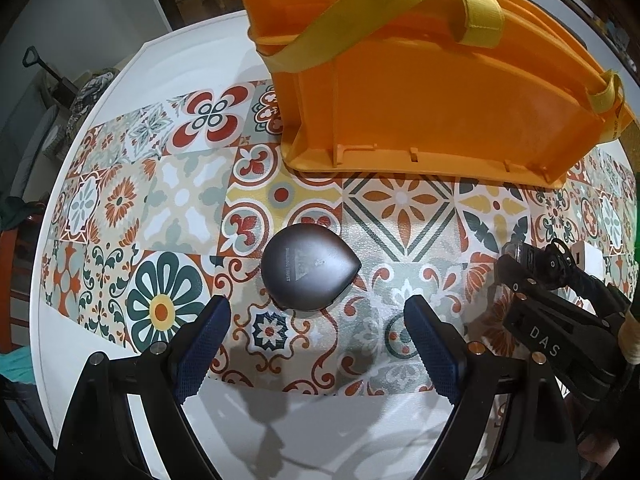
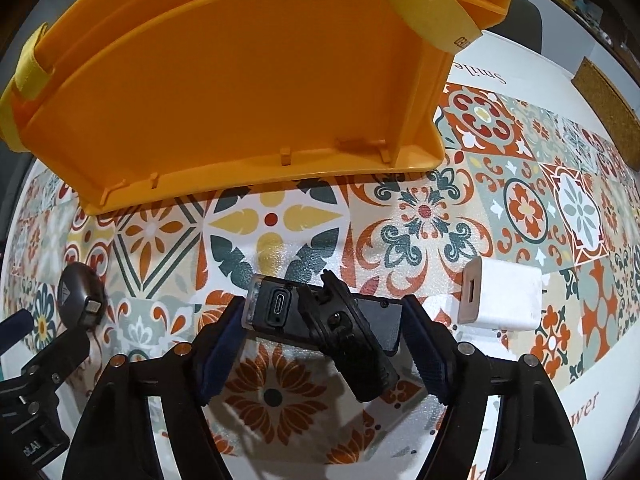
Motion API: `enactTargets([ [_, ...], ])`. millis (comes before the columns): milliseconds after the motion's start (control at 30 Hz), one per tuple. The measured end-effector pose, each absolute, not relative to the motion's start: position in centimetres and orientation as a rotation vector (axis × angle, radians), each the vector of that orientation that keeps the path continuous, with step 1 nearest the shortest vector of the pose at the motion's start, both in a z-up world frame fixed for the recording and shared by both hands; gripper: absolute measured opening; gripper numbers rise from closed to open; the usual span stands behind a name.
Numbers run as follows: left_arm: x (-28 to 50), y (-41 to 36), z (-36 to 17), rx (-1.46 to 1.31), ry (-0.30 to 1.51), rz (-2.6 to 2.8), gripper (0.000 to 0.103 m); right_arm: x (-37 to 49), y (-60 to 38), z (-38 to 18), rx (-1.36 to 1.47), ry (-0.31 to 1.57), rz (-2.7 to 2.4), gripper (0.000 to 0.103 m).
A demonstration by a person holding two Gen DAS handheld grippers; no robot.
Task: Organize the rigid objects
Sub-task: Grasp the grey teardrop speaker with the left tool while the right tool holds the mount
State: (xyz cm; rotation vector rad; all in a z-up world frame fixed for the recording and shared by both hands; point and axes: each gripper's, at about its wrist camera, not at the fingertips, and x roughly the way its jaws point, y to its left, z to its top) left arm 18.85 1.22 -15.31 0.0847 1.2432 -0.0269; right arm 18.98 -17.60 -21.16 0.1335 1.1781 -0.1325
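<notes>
Nearest the right wrist camera, one black device with a USB-C port (image 2: pixel 320 316) sits between the blue pads of the right gripper (image 2: pixel 324 334); the left pad touches its pale end, the right pad stands just beside its other end, so the jaws are set narrowly about it, though whether they squeeze it cannot be told; it rests on the patterned mat (image 2: pixel 420 216). One white charger block (image 2: pixel 498 300) lies just beside it to the right, on the same mat. One dark teardrop-shaped case (image 1: pixel 308 266) (printed with a triangular logo) lies on the mat just ahead of the left gripper (image 1: pixel 318 316), whose jaws stand wide and hold nothing; the case is outside them. One orange basket (image 1: pixel 420 92) with yellow straps (image 1: pixel 476 4) stands behind everything, on the white table (image 1: pixel 188 64).
</notes>
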Motion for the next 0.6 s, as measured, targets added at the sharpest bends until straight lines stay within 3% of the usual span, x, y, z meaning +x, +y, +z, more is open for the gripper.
enactTargets([
  [600, 18.5, 4.5, -16.1, -0.078, 1.236, -0.098, 0.088, 16.1, -16.1, -17.9, 0.157, 1.118, -0.074, 0.075],
])
